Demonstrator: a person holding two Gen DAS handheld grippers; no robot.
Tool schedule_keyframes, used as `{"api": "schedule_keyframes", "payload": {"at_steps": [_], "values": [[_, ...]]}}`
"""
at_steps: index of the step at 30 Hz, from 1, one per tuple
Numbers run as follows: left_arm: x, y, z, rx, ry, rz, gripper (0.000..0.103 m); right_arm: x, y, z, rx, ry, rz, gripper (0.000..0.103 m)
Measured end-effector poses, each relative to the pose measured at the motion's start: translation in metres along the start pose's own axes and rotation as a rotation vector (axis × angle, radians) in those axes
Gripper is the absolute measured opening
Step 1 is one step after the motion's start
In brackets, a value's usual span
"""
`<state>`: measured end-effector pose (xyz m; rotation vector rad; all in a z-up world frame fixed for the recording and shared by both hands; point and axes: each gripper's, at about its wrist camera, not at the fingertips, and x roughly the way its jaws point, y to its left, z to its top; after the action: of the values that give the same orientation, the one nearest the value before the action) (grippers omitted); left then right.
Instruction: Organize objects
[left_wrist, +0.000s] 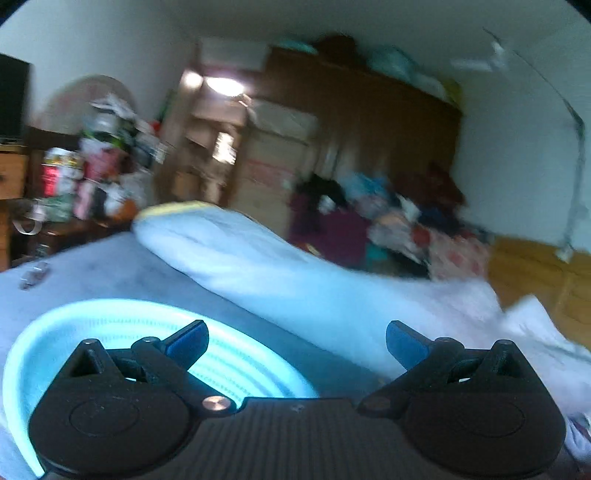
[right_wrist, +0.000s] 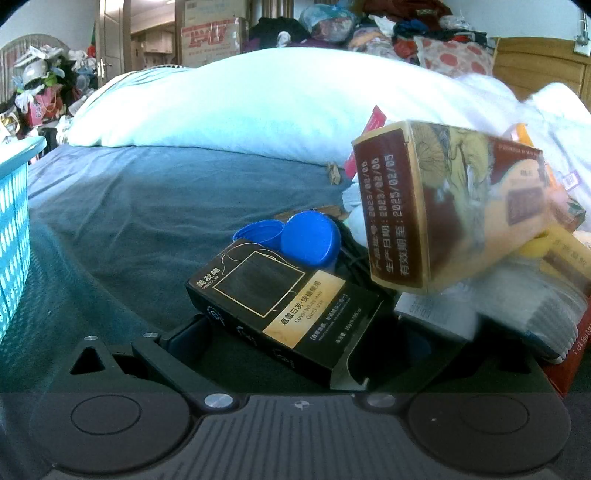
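Two grippers in play. Right gripper sits low against the black carton: glossy card, gold panel, one end flap open. Left finger shows at the carton's side; the right finger is hidden, so I cannot tell whether it is clamped. Just behind the carton, blue plastic caps, round and smooth. Right of the carton, a tilted maroon box tops a loose pile of packets. Well left of the carton, the turquoise basket, slotted plastic. Left gripper hangs spread and empty over the basket; what shows of its inside is bare. Judgement: sorting barely begun, the pile remains. Beyond, a soft white duvet on the blue sheet.
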<state>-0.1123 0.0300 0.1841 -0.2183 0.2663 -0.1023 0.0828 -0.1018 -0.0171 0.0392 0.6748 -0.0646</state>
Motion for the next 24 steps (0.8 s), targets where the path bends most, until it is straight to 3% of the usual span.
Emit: {"api": "schedule_keyframes", "payload": {"at_steps": [4, 9, 16, 18, 20, 22, 24], "values": [[0.013, -0.038, -0.012, 0.034, 0.013, -0.001, 0.103, 0.0, 0.0, 0.0, 0.0, 0.0, 0.0, 0.103], [0.023, -0.047, -0.031, 0.078, 0.072, 0.0, 0.103, 0.0, 0.0, 0.0, 0.0, 0.0, 0.0, 0.103], [0.003, -0.02, -0.051, 0.134, 0.127, -0.012, 0.103, -0.001, 0.0, 0.0, -0.003, 0.0, 0.0, 0.103], [0.003, -0.027, -0.056, 0.154, 0.13, -0.032, 0.103, -0.001, -0.005, 0.001, 0.023, 0.006, 0.031, 0.103], [0.003, -0.038, -0.062, 0.167, 0.125, -0.05, 0.103, -0.005, -0.01, 0.005, -0.031, 0.029, 0.123, 0.103], [0.007, -0.043, -0.064, 0.166, 0.115, -0.066, 0.103, -0.026, -0.017, 0.006, -0.075, 0.047, 0.249, 0.1], [0.015, -0.048, -0.068, 0.152, 0.121, -0.085, 0.103, -0.063, -0.03, 0.003, -0.078, -0.004, 0.31, 0.099]]}}
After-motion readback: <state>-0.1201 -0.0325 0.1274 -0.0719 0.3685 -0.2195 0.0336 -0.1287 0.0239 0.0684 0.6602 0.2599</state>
